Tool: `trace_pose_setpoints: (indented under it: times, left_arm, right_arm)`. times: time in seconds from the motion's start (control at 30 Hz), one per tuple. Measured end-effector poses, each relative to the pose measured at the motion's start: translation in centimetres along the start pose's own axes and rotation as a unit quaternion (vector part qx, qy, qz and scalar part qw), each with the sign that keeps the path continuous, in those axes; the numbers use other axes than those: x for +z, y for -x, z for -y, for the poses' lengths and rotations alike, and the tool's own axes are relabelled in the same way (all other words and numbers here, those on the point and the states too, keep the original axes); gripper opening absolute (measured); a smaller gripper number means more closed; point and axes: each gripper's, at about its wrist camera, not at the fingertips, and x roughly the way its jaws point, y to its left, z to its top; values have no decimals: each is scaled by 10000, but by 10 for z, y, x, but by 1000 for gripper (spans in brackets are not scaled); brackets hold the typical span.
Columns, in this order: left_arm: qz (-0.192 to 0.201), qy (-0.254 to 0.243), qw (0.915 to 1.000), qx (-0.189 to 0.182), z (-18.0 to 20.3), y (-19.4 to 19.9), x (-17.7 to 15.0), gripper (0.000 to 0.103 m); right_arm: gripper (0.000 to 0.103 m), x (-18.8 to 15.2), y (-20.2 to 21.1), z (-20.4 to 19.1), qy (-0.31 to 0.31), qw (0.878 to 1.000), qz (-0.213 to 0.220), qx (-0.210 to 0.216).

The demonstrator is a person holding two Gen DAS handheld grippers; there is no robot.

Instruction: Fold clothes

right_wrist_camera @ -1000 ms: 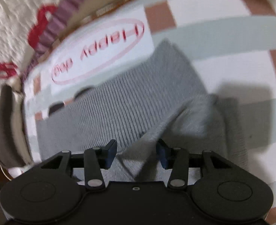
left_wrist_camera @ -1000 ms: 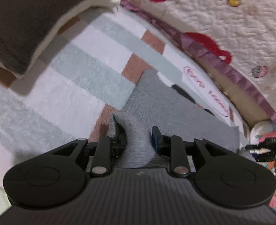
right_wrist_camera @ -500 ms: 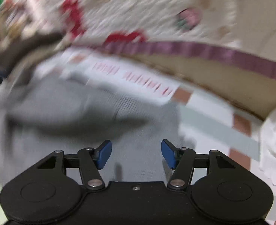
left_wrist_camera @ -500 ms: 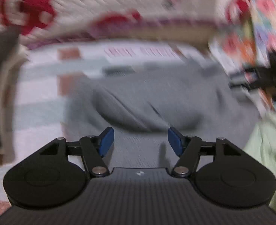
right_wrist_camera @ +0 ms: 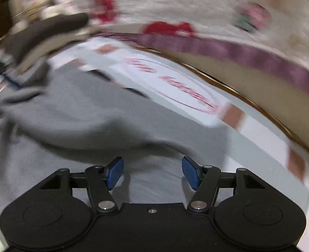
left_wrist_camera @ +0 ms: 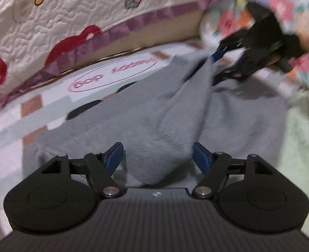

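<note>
Both grippers stand open over the grey garment, their jaws having just been opening. Left gripper (left_wrist_camera: 156, 157) has its blue pads wide apart, with a raised fold of the grey garment (left_wrist_camera: 146, 121) lying between them; the pads do not press on it. Right gripper (right_wrist_camera: 152, 173) likewise shows its pads spread, the cloth lying loose beneath and between them, untouched by either pad.

The garment is spread on a checked mat (left_wrist_camera: 31, 107) of pale green, white and brown squares. A ridge of the knit runs across it, from near the left gripper up toward the right one, which appears blurred at the upper right of the left wrist view.

Just past the garment, the mat bears a white panel with a red oval (left_wrist_camera: 112, 74) and red lettering. Beyond the mat's edge lies a cream quilt (left_wrist_camera: 70, 10) with a purple border and red and strawberry motifs. A flowered cloth (left_wrist_camera: 290, 4) lies at the far right.
</note>
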Motion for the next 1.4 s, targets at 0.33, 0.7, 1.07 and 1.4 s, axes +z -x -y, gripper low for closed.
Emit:
trace_pose_setpoints:
  times: [0.33, 0.7, 1.07, 1.4]
  left_arm:
    - [-493, 955, 9942, 80, -26, -34, 11, 14]
    - [-502, 803, 9927, 742, -21, -47, 31, 14]
    - [311, 1376, 9798, 1414, -29, -10, 63, 13]
    - [-290, 1836, 9707, 1524, -65, -36, 33, 44]
  right_arm:
    - [91, 24, -41, 24, -535, 9970, -228, 509]
    - [97, 23, -81, 65, -2019, 9756, -554, 660]
    - [4, 42, -4, 28, -1280, 9849, 918, -719]
    - [40, 48, -27, 52, -1547, 9710, 566, -1733]
